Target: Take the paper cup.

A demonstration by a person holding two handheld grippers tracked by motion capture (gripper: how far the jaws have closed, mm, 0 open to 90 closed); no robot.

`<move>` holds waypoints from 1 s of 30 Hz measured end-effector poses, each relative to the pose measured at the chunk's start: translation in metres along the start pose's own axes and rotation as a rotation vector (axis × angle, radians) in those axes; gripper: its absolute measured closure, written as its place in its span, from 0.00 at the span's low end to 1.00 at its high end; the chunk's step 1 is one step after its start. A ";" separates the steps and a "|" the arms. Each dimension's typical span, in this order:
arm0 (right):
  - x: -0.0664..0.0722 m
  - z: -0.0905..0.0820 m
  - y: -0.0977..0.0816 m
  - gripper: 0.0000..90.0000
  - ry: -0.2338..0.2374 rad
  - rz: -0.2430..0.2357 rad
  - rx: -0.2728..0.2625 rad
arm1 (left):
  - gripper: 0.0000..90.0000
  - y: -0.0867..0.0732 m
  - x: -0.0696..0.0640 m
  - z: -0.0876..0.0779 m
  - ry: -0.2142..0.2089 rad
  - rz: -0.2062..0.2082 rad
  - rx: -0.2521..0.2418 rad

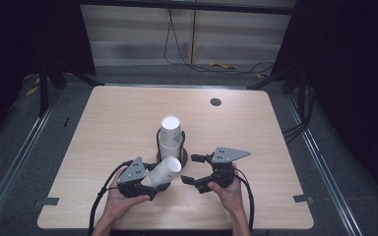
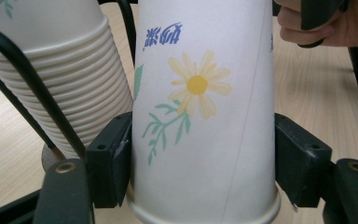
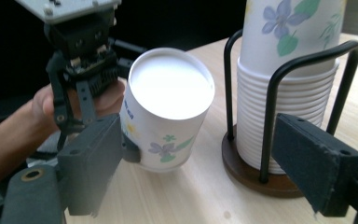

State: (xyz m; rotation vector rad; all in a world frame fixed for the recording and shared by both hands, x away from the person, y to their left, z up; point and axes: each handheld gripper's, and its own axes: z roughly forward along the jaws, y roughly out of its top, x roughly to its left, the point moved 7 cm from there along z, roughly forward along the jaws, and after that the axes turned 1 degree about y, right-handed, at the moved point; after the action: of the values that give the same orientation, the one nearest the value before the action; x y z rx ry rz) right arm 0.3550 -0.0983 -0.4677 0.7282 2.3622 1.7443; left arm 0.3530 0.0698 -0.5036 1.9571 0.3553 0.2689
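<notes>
Held a paper cup [image 1: 164,171] tight in left claw [image 1: 156,186], beside cup stack [image 1: 171,135] in wire holder [image 3: 279,93]; kept right claw [image 1: 189,169] wide open, empty, on worktop [image 1: 108,113].

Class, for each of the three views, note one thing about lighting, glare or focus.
High view: even overhead light, a bright sheen on the far table edge, dark surroundings. Left gripper view: the held cup is sharp and evenly lit, while the right hand behind it is softer. Right gripper view: the cup's white base is nearly blown out; the near pads are blurred.

left tongs [image 1: 158,183] clamped, right tongs [image 1: 189,169] spread
</notes>
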 end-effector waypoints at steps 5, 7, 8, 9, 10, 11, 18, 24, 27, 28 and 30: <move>0.000 -0.001 -0.003 0.18 -0.001 -0.014 0.042 | 0.33 0.004 0.000 0.001 -0.014 0.023 0.026; 0.000 -0.002 -0.004 0.18 -0.002 -0.020 0.060 | 0.33 0.004 0.000 0.001 -0.023 0.032 0.046; 0.001 -0.003 -0.005 0.18 0.001 -0.022 0.068 | 0.33 0.004 -0.001 0.001 -0.030 0.040 0.058; 0.001 -0.003 -0.005 0.18 -0.001 -0.024 0.078 | 0.34 0.005 -0.001 0.001 -0.032 0.049 0.069; 0.001 -0.003 -0.006 0.18 -0.002 -0.031 0.088 | 0.34 0.005 -0.001 0.002 -0.039 0.053 0.075; 0.001 -0.003 -0.006 0.18 0.002 -0.034 0.098 | 0.34 0.006 -0.002 0.003 -0.043 0.061 0.085; 0.001 -0.001 -0.011 0.19 0.002 -0.052 0.176 | 0.34 0.005 -0.003 0.007 -0.063 0.096 0.149; 0.001 0.003 -0.014 0.20 -0.004 -0.067 0.225 | 0.34 0.008 -0.001 0.008 -0.074 0.132 0.200; 0.001 0.003 -0.015 0.20 -0.003 -0.076 0.240 | 0.34 0.008 -0.002 0.007 -0.082 0.137 0.220; 0.002 0.003 -0.015 0.20 -0.002 -0.076 0.245 | 0.34 0.007 -0.001 0.008 -0.082 0.145 0.224; 0.002 0.003 -0.015 0.20 -0.008 -0.084 0.254 | 0.34 0.005 0.000 0.009 -0.071 0.154 0.252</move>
State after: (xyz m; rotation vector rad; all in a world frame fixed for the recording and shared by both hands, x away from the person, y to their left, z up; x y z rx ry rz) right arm 0.3499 -0.0981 -0.4819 0.6532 2.5976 1.4228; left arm 0.3563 0.0603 -0.5024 2.2406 0.1988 0.2626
